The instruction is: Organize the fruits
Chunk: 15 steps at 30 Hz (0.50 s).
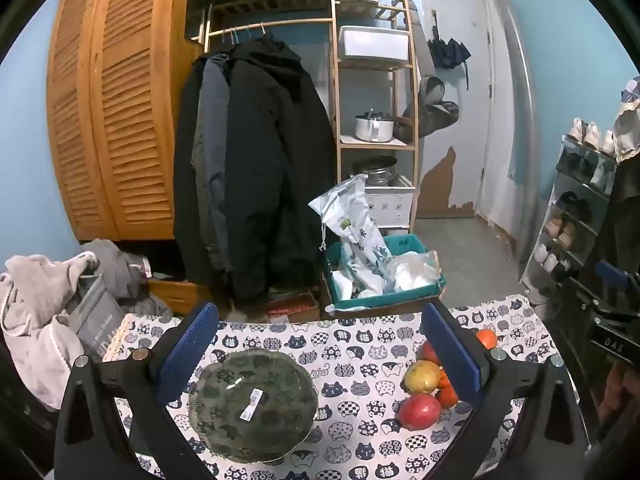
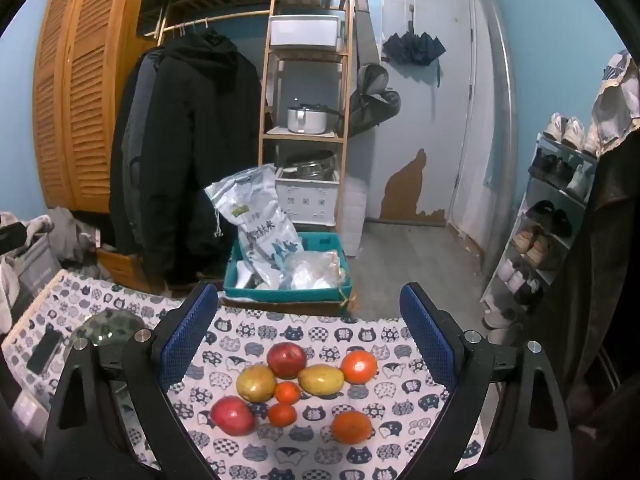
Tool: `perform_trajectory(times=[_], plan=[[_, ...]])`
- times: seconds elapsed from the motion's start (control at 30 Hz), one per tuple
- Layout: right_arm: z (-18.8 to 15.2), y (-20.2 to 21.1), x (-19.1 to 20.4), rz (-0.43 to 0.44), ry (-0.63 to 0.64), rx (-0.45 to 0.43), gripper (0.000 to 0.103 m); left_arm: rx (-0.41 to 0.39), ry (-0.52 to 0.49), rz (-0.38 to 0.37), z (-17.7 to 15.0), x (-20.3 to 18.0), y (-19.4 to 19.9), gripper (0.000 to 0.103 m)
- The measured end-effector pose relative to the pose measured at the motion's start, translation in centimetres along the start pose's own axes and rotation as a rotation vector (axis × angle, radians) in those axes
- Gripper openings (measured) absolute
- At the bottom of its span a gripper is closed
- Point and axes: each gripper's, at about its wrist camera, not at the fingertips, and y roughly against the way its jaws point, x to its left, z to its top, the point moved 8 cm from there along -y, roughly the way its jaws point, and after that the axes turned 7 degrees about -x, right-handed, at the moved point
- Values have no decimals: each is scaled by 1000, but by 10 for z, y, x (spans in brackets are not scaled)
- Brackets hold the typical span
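A dark green patterned glass plate with a price sticker lies on the cat-print tablecloth, between the fingers of my open, empty left gripper. Right of it lies a cluster of fruit: a yellow one, a red one and oranges partly behind my right finger. In the right wrist view my right gripper is open and empty above the fruit: two red ones, two yellow ones, two large oranges and two small ones. The plate shows at the left.
A black phone lies on the table's left part. Beyond the far table edge stand a teal crate with bags, hanging coats, a wooden shelf and a shoe rack at the right. Clothes pile at the left.
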Motion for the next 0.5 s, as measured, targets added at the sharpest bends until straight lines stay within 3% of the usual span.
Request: perform_trajectory(times=[0.5], plan=[[0,1,1,3,-4,-2,91,0,6,7,0,2,1,103]])
